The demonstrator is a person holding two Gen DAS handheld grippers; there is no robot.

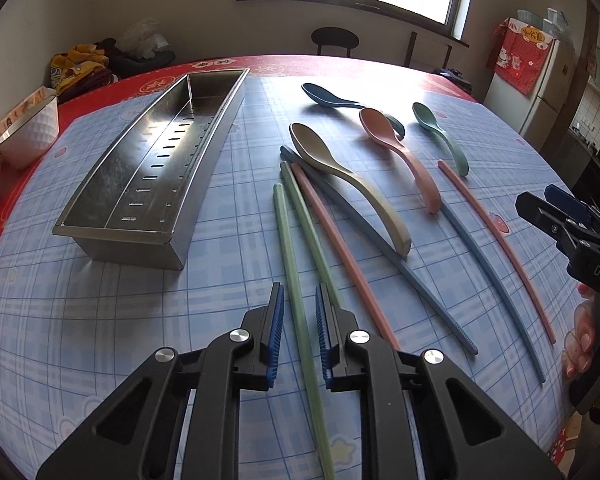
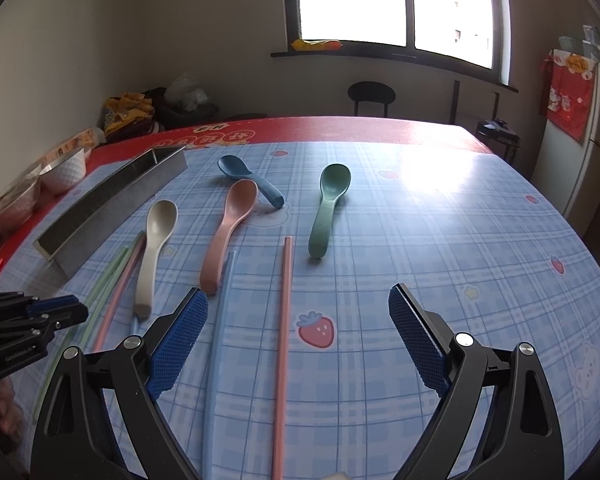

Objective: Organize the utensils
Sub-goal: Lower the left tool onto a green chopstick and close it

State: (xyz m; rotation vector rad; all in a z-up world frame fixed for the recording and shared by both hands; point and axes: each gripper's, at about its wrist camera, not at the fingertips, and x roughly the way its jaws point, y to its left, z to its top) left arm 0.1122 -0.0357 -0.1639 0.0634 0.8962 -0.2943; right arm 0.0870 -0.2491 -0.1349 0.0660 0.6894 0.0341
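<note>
A steel utensil tray (image 1: 100,184) lies empty at the left; it also shows in the right wrist view (image 2: 112,204). Beige (image 1: 340,176), pink (image 1: 400,152), blue (image 1: 332,98) and green (image 1: 440,136) spoons lie on the cloth with several green, pink and blue chopsticks. My left gripper (image 1: 300,320) hangs low, its jaws narrowly apart on either side of a green chopstick (image 1: 296,292) without closing on it. My right gripper (image 2: 298,340) is wide open and empty above a pink chopstick (image 2: 285,320).
A white bowl (image 1: 32,132) and packets stand at the table's left edge (image 1: 4,208). A chair (image 1: 334,40) stands beyond the far edge and a fridge (image 1: 540,92) at the right. The right gripper shows at the right in the left wrist view (image 1: 548,216).
</note>
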